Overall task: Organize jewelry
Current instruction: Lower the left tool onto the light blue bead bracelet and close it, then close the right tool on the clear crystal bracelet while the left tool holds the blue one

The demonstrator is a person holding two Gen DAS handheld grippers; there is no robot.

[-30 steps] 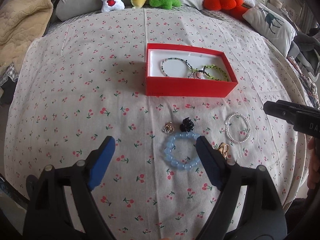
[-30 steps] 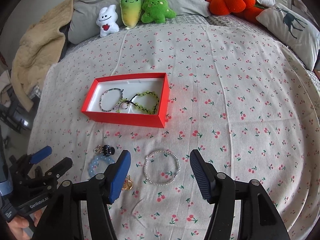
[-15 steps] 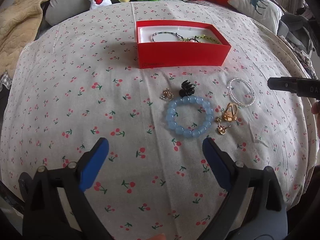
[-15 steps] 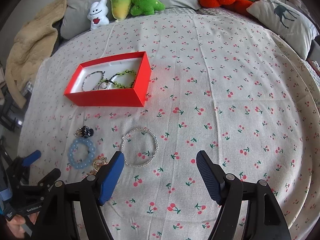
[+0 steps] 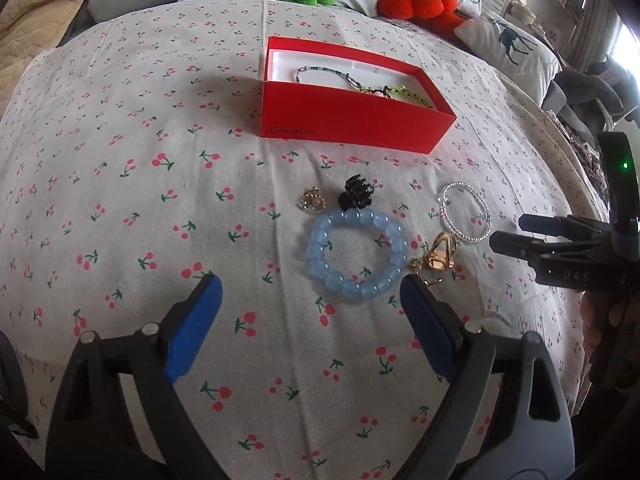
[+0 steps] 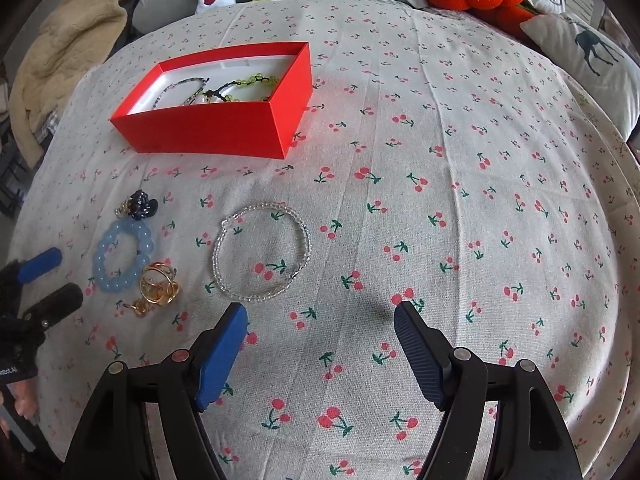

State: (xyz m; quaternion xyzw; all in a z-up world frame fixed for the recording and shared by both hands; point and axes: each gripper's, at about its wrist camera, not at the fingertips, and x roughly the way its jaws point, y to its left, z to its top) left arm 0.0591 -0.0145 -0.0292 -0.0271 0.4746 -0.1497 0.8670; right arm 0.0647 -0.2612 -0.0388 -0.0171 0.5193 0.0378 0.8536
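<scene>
Below, two grippers hover over jewelry scattered on a cherry-print bedspread [image 6: 440, 160].
Left gripper [image 5: 308, 308]: jaws closing but wide, empty, near a blue bead bracelet [image 5: 356, 254]. Right gripper [image 6: 320, 332]: jaws wide, empty, just short of a clear bead bracelet [image 6: 262, 252]. Gold rings [image 6: 158, 282] lie between the bracelets. Behind, a red box [image 6: 208, 132] holds more bracelets.

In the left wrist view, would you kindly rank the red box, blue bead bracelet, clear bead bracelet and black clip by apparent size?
1. red box
2. blue bead bracelet
3. clear bead bracelet, though it lies slightly farther away
4. black clip
</scene>
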